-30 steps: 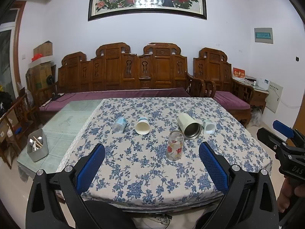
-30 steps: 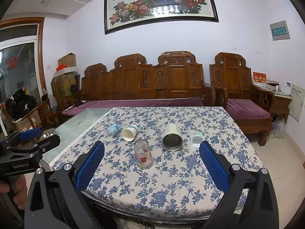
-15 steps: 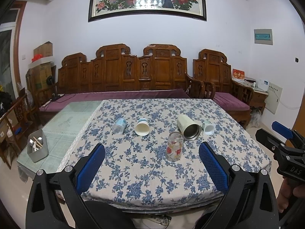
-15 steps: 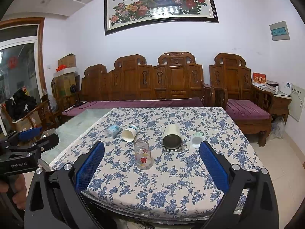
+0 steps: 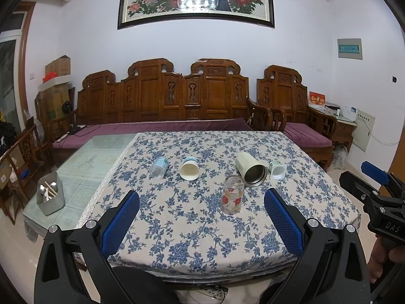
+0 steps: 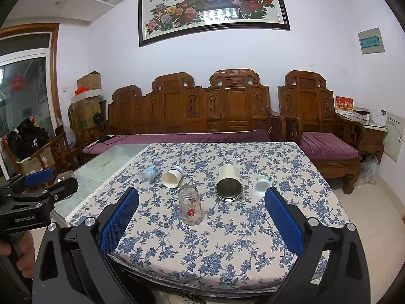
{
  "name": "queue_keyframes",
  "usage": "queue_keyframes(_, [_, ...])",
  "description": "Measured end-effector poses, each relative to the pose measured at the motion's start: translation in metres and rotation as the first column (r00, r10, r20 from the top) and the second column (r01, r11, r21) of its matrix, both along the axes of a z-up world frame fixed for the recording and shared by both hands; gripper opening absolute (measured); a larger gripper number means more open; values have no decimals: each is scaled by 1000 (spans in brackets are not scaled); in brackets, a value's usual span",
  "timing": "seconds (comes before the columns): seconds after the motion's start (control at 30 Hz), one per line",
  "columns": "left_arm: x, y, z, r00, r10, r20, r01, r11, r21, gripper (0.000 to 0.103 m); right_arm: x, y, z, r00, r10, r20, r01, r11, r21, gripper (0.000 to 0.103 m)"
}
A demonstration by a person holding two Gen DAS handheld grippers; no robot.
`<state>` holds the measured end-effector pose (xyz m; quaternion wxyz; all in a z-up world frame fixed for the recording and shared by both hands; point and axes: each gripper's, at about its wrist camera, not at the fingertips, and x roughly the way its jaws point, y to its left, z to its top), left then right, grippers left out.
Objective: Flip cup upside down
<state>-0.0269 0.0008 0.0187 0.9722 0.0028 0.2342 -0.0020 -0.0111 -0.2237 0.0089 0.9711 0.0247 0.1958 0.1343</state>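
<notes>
A clear glass cup with red flowers (image 5: pixel 232 194) stands on the flowered tablecloth (image 5: pixel 192 217), its narrower end up; it also shows in the right wrist view (image 6: pixel 190 205). Behind it lie on their sides a cream metal tumbler (image 5: pixel 250 169), a white paper cup (image 5: pixel 189 168), a small clear bottle (image 5: pixel 158 167) and a small white cup (image 5: pixel 277 169). My left gripper (image 5: pixel 201 217) is open and empty, held back from the table's near edge. My right gripper (image 6: pixel 201 217) is open and empty too, also short of the table.
A grey utensil holder (image 5: pixel 49 197) stands on the bare glass part of the table at the left. Carved wooden benches (image 5: pixel 177 101) with purple cushions line the far wall. The other gripper shows at each view's side edge (image 5: pixel 377 202).
Both views have shifted only slightly; the left gripper has drifted a little closer to the table. The cups have not moved.
</notes>
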Motion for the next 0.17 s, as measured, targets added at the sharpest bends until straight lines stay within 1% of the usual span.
queue_keyframes(0.17, [0,0,0,1000,0,0,0,1000,-2,95,0,0,0,1000,0,0,0,1000,0,100])
